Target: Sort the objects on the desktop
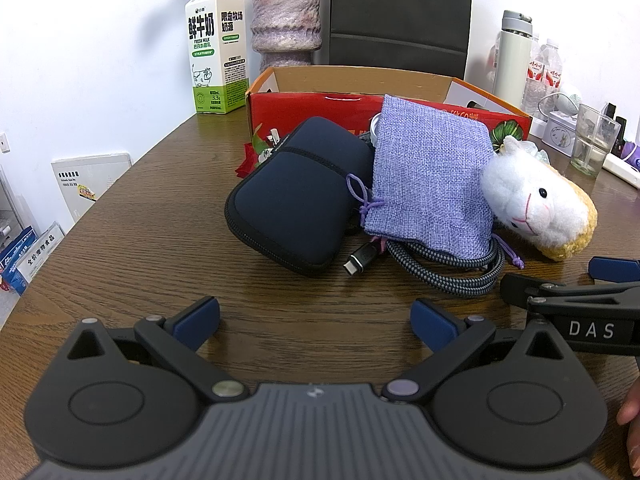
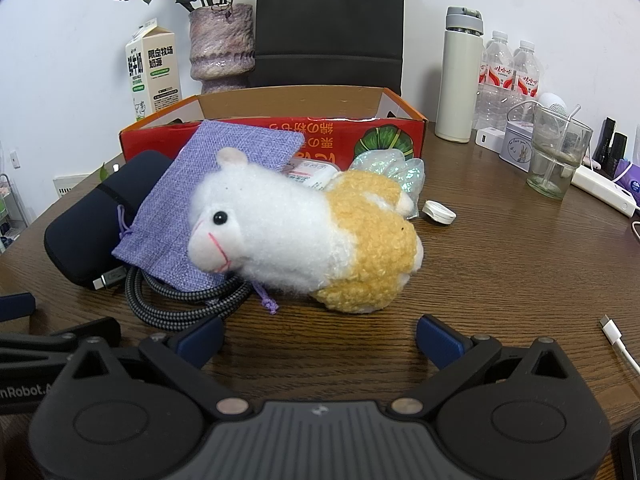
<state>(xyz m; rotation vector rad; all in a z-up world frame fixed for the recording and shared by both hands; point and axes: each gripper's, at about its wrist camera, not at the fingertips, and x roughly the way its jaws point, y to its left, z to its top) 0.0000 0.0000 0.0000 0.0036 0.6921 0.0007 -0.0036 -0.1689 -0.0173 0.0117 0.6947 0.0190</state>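
Both jaws spread and empty, the right gripper (image 2: 318, 338) faces the fluffy white-and-yellow plush sheep (image 2: 308, 232) just ahead; the left gripper (image 1: 314, 320) faces the dark zip pouch (image 1: 296, 196). Pinching the sheep's body, clear of the braided cable (image 2: 180, 300), looks cleanest.

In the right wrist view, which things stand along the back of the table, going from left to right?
White and green milk carton → mottled purple ceramic vase → open red cardboard box → tall cream thermos bottle → two clear plastic water bottles → clear drinking glass.
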